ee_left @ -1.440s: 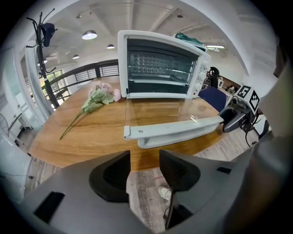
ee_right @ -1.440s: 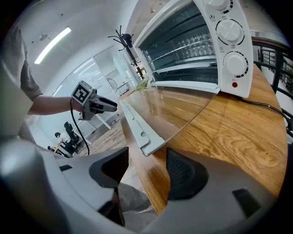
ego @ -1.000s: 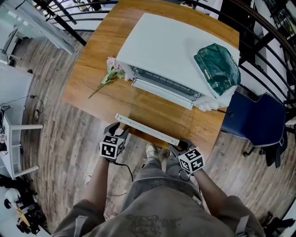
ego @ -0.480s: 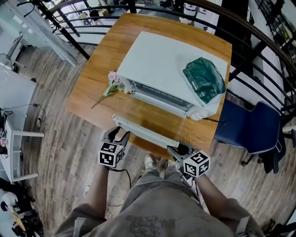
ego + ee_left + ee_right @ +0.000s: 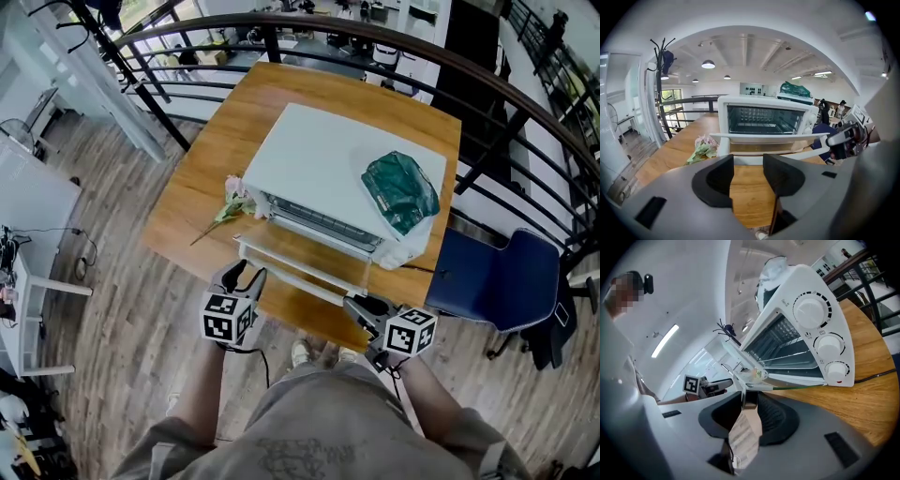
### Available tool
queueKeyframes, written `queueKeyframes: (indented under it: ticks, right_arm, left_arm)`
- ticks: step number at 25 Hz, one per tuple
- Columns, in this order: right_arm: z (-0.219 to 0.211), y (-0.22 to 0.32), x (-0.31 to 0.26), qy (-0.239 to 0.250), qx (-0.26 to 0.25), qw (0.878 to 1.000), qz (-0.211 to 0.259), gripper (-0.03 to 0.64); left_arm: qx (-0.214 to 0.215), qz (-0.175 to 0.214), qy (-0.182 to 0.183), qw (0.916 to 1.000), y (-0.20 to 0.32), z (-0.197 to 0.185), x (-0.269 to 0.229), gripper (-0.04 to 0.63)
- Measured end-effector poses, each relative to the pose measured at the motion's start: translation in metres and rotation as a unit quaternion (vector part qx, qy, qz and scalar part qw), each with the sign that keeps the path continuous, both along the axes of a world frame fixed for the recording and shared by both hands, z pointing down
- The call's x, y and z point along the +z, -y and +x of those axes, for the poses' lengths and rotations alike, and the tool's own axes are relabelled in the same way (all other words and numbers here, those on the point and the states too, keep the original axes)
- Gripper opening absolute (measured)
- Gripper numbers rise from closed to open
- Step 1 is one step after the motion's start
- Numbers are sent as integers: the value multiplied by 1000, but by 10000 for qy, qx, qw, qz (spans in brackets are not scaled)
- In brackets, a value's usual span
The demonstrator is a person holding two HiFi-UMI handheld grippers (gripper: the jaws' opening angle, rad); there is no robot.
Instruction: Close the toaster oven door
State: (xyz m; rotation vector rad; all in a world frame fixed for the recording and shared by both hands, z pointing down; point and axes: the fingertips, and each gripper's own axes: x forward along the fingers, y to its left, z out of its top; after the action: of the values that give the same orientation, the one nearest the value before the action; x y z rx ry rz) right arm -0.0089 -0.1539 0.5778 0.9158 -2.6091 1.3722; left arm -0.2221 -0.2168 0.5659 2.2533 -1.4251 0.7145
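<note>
A white toaster oven [image 5: 328,178] stands on the wooden table [image 5: 197,178]. Its glass door [image 5: 300,264] hangs partly raised, with the mouth still showing. My right gripper [image 5: 356,305] is at the door's right front corner. In the right gripper view its jaws [image 5: 749,401] are closing, and the white end of the door's handle sits in the narrow gap between them. My left gripper [image 5: 246,274] is just off the door's left corner. Its jaws [image 5: 747,176] stand open with nothing between them, facing the door [image 5: 768,147] edge-on.
A crumpled green bag [image 5: 400,192] lies on the oven's top. A pink flower [image 5: 230,202] lies on the table left of the oven. A blue chair [image 5: 487,281] stands to the right. A dark railing [image 5: 281,23] curves round behind the table.
The door has swung up from lying flat toward the oven. Both grippers rose and moved forward with it, and the left gripper has come off the door's left end.
</note>
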Motion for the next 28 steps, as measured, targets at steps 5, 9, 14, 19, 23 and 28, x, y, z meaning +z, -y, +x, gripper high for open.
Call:
queueKeyframes:
  ticks: [5, 9, 14, 19, 23, 28]
  right_arm:
    - [11, 29, -23, 342, 392, 9986, -10, 132]
    - [25, 54, -36, 684, 920, 9934, -109, 140]
    - [39, 79, -47, 999, 1517, 9831, -213, 143]
    - [50, 96, -55, 1250, 2131, 9683, -378, 140]
    - [53, 97, -54, 1332, 2236, 9641, -532, 138]
    - [56, 93, -61, 973, 2181, 9695, -548, 112]
  left_arm:
    - [-73, 290, -149, 9994, 27, 9, -26, 212]
    - [-311, 441, -411, 9977, 51, 19, -41, 210]
    - [-452, 566, -711, 9948, 77, 27, -55, 210]
    - [-401, 546, -721, 9951, 96, 35, -61, 212]
    - [-376, 540, -808, 9946, 97, 36, -61, 213]
    - [-315, 556, -392, 9972, 95, 39, -62, 207]
